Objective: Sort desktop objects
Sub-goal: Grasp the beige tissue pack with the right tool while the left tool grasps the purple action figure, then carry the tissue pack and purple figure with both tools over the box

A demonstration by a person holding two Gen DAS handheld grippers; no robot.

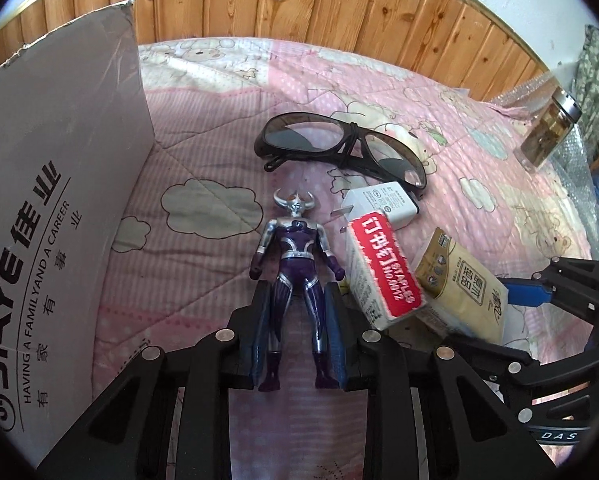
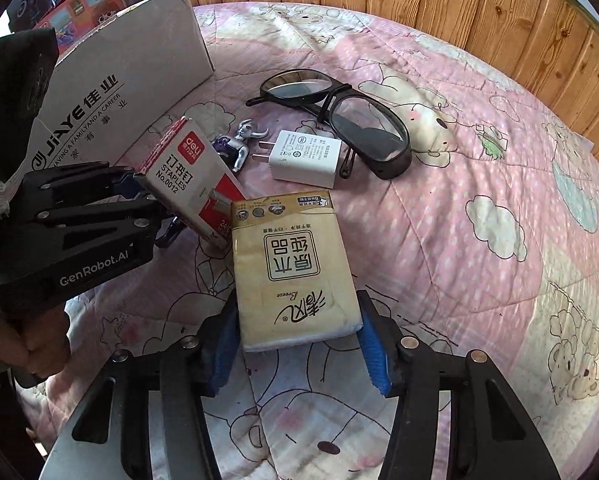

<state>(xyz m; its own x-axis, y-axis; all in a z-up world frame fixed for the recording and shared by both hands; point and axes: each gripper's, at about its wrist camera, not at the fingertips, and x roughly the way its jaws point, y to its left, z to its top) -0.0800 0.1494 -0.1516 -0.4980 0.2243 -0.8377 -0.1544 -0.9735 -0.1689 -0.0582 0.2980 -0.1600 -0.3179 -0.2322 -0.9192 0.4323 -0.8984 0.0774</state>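
We close the left gripper [image 1: 299,312] fingers on the purple-and-silver toy figure's [image 1: 295,264] legs; the right gripper [image 2: 297,332], half open, brackets the beige tissue pack [image 2: 295,268]; squeeze evenly.

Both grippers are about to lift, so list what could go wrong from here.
1. The staple box leans beside the toy figure in the left gripper; lifting may topple it.
2. The staple box also overlaps the tissue pack between the right gripper's fingers, so it could be dragged along.
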